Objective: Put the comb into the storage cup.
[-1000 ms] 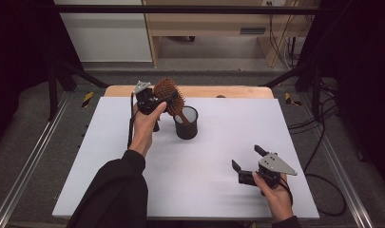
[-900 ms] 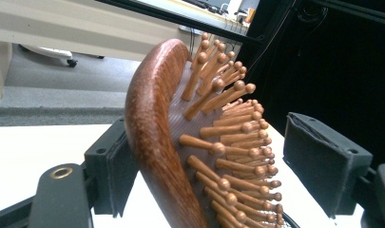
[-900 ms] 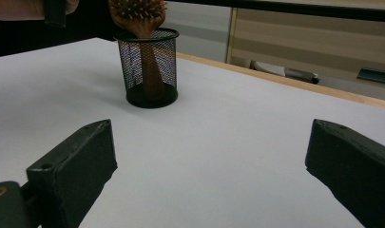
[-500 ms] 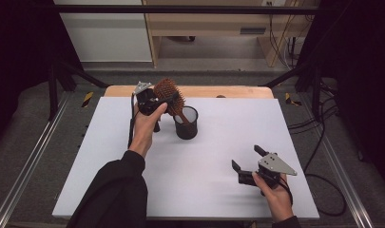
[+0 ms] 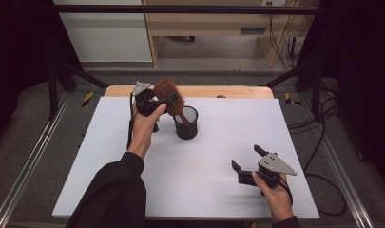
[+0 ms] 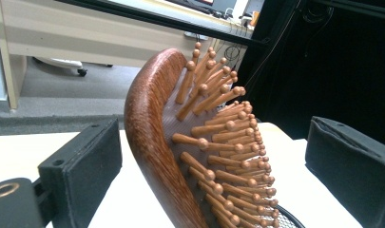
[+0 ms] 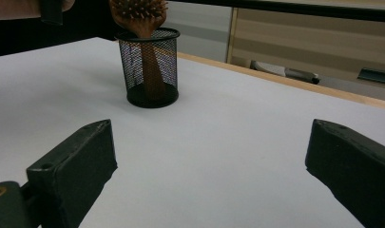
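A wooden paddle hairbrush [image 5: 168,94] stands tilted with its handle down in a black mesh cup [image 5: 186,123] at the back middle of the white table [image 5: 109,156]. My left gripper [image 5: 164,110] is open around the brush head, and its jaws stand wide on either side of the brush [image 6: 190,142] with a gap on the bristle side. My right gripper [image 5: 246,157] rests open and empty near the front right of the table. From there it faces the cup [image 7: 149,66], in which the brush handle [image 7: 152,71] shows through the mesh.
The table's wooden back edge [image 5: 228,91] runs behind the cup. Metal rails [image 5: 19,171] flank the table on the floor. A wooden desk [image 5: 204,28] and cables [image 5: 318,137] lie beyond and to the right.
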`<state>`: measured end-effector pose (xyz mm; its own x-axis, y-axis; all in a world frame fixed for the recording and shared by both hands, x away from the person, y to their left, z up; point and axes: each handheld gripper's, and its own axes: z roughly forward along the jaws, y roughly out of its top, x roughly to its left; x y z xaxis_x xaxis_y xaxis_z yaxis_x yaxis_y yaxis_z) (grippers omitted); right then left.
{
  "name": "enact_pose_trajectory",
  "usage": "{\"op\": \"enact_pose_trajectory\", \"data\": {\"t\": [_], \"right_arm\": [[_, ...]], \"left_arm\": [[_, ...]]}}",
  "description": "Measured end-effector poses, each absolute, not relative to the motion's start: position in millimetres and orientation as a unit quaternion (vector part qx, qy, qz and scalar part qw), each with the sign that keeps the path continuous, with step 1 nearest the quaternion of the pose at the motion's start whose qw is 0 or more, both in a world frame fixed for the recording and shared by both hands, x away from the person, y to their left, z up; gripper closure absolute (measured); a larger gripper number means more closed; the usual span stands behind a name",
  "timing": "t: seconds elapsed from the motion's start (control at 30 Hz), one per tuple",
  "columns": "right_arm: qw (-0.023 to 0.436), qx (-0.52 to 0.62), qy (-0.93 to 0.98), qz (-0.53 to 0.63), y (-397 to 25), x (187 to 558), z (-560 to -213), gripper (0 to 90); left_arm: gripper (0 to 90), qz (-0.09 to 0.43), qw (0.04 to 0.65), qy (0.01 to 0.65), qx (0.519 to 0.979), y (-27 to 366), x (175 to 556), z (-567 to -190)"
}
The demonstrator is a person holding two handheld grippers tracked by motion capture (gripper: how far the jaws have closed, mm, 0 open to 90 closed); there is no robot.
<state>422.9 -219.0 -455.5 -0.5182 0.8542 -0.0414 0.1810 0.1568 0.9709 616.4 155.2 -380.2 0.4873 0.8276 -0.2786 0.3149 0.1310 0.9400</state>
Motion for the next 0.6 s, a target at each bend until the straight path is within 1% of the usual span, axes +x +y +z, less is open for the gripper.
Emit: {"op": "enact_pose_trajectory", "data": {"t": [0.27,0.4,0.6], "right_arm": [[0.317,0.373,0.692,0.53,-218.4,423.0,-455.6,3.3],[0.318,0.373,0.692,0.53,-218.5,423.0,-455.5,3.3],[0.318,0.373,0.692,0.53,-218.2,422.8,-455.6,3.3]], "left_arm": [[4.1,0.219,0.594,0.459,0.623,158.9,613.1,-381.8],[4.1,0.228,0.588,0.453,0.63,159.2,611.6,-381.9],[4.1,0.227,0.593,0.453,0.626,160.7,610.0,-381.5]]}}
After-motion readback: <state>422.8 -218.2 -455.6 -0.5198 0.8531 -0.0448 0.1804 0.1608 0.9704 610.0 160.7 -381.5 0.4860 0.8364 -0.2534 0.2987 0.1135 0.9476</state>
